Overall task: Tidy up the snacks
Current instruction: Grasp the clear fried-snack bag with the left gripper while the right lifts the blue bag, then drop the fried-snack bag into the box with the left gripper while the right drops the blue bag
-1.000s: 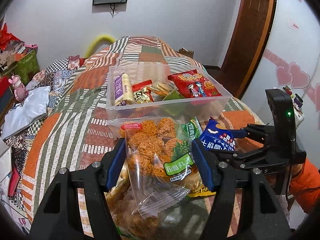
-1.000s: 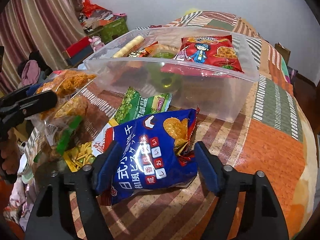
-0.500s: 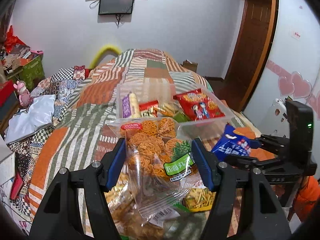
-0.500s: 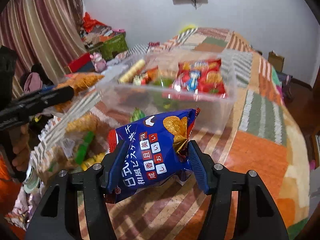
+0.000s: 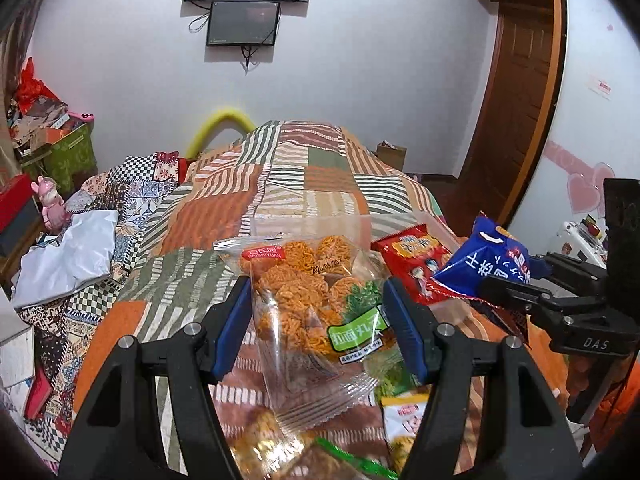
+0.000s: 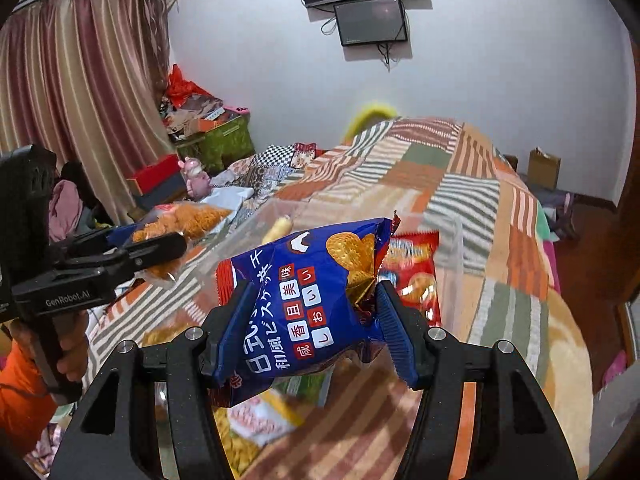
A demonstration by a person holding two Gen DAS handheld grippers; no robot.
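A clear bag of orange noodle balls [image 5: 296, 280] hangs above the quilt, and my left gripper [image 5: 317, 286] is shut on its sides. My right gripper [image 6: 316, 292] is shut on a blue biscuit bag [image 6: 304, 304], which is also off the bed. In the left wrist view that blue bag [image 5: 488, 268] and the right gripper [image 5: 536, 280] are at the right. In the right wrist view the left gripper [image 6: 160, 248] shows at the left with its noodle bag [image 6: 188, 220]. Beyond both stands a clear plastic bin [image 6: 452, 256] with a red snack bag [image 6: 416, 268] in it.
Loose snack packs [image 5: 404, 420] lie on the patchwork quilt [image 5: 320, 160] under the grippers. A white plastic bag [image 5: 68, 256] and a pink toy [image 5: 52, 204] are at the bed's left. Boxes pile by the curtain [image 6: 80, 80]. A wooden door [image 5: 516, 100] is at the right.
My right gripper closed on the blue bag and lifted it off the quilt. My left gripper rose with the noodle bag. The bin now sits lower and farther in both views.
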